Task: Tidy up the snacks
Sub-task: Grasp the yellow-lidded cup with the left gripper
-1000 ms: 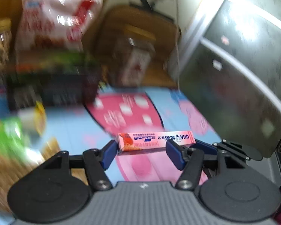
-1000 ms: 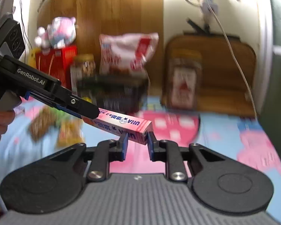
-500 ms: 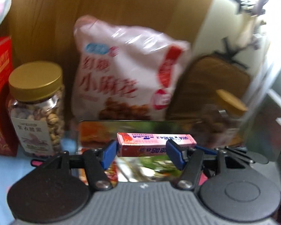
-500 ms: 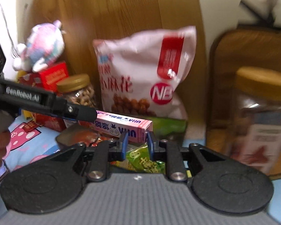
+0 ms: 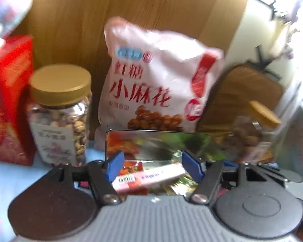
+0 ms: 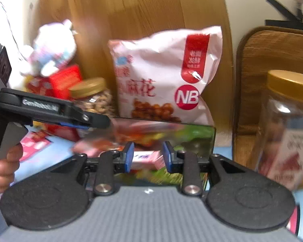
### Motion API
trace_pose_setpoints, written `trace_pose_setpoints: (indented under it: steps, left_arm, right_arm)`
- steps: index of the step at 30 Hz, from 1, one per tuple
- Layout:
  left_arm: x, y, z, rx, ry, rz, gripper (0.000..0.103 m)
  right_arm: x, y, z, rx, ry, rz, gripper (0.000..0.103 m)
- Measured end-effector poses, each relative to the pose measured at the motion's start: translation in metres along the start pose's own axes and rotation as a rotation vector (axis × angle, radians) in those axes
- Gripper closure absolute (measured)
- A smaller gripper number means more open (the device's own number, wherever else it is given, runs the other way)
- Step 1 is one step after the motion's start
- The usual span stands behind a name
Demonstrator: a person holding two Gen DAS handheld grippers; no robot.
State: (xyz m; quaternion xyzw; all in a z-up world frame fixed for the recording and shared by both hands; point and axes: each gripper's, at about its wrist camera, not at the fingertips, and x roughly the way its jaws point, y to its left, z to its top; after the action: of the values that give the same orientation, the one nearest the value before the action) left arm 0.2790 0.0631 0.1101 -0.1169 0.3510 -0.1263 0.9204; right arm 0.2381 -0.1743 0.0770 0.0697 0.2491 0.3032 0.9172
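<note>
Both claws just opening, pads clear of pink candy box (image 5: 149, 176): left claw (image 5: 152, 166) wide, right claw (image 6: 147, 159) narrower. Box blurred, apparently dropping into snack bin (image 6: 211, 139). Risk: lands crooked, catches rim.

A snack bag (image 5: 157, 76) stands against a wooden board (image 5: 131, 10); a shiny tray (image 5: 157, 137) sits just before the bag, with a candy box (image 5: 151, 176) lying in it; a nut jar (image 5: 60, 117) stands left of the bag, a carton (image 5: 8, 100) left of that; a second jar (image 6: 288, 125) stands right of the tray; a plush toy (image 6: 52, 48) sits on the carton.
</note>
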Motion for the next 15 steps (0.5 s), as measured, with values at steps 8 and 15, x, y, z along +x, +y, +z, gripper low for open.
trace_pose_setpoints:
  steps: [8,15]
  left_arm:
    - [-0.084,0.015,-0.080,-0.061,-0.023,-0.051,0.035]
    - [-0.125,0.032,-0.141,-0.167,-0.018,-0.127,0.035]
  right_arm:
    - [-0.012,0.036,-0.047,0.068,0.083,0.097,0.055]
    - [0.045,0.034,-0.056,0.214,0.152,0.069,0.043]
